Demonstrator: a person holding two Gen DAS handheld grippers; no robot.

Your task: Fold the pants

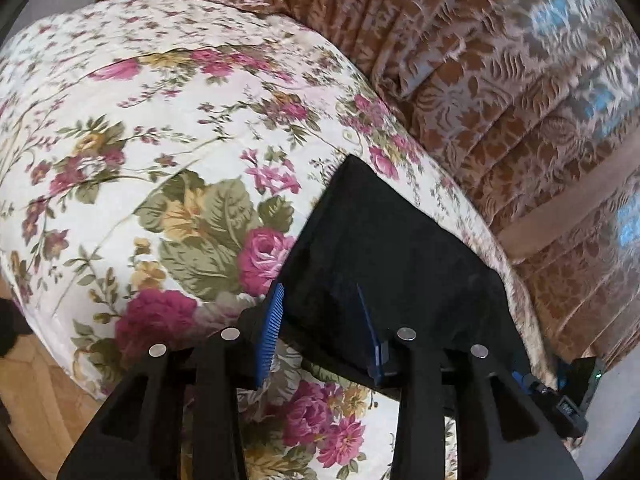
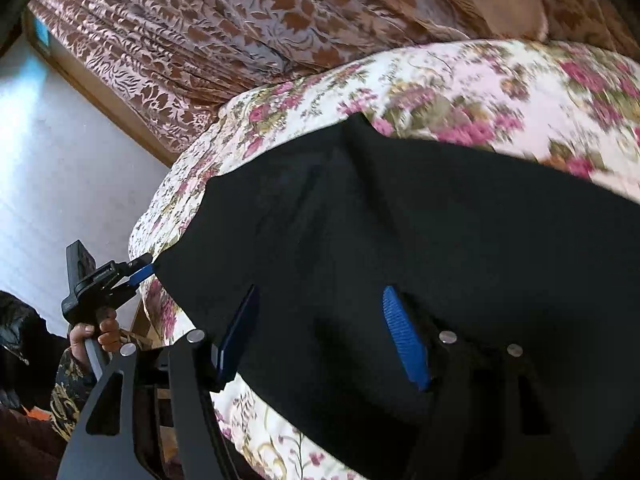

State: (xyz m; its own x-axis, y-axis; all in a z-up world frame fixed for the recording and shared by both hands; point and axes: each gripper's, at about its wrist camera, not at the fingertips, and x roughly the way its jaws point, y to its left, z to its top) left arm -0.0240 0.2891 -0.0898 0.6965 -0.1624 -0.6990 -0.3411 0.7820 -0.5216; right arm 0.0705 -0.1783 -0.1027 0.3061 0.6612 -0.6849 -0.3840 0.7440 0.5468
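Note:
Black pants (image 1: 384, 248) lie on a floral bedspread (image 1: 168, 168), folded into a dark slab near the bed's right edge. My left gripper (image 1: 320, 308) is open, its blue pads (image 1: 274, 320) standing apart at the near corner of the pants. In the right wrist view the pants (image 2: 420, 220) fill the middle. My right gripper (image 2: 320, 320) is open over the near edge of the cloth, blue pads (image 2: 404, 340) wide apart. The left gripper (image 2: 140, 270) also shows there at the pants' left corner, held by a hand.
A brown patterned curtain (image 1: 500, 80) hangs behind the bed. A white wall (image 2: 60, 140) and wooden trim lie left in the right wrist view. Wooden floor (image 1: 36, 400) shows below the bed's left edge. The bedspread (image 2: 480, 84) extends beyond the pants.

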